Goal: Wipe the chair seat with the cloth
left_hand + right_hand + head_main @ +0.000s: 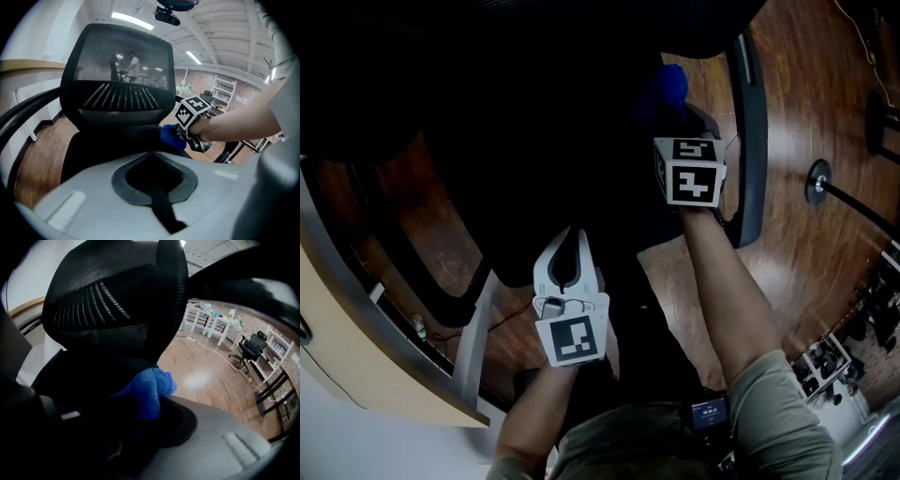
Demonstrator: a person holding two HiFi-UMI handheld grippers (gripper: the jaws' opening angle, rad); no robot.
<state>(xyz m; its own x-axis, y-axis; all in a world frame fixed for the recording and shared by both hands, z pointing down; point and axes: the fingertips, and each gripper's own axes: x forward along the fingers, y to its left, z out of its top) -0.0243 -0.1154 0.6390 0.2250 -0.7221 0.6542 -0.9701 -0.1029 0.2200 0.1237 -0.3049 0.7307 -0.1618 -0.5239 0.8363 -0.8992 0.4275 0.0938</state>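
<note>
In the head view, your right gripper [680, 124] reaches over the far right part of the dark chair seat [534, 159], with the blue cloth [666, 92] bunched at its tip. Your left gripper [573, 234] hangs near the seat's front edge.

In the left gripper view, the jaws meet with nothing between them. The cloth [171, 137] sits low beside the mesh backrest [119, 75].

In the right gripper view, the jaws are clamped on a fold of the cloth [147, 390], and the rest puffs out ahead. It looks light, soft and floppy, so it will likely crumple rather than push. Hold a thick fold deep between the jaws and drag it flat with gentle pressure.
</note>
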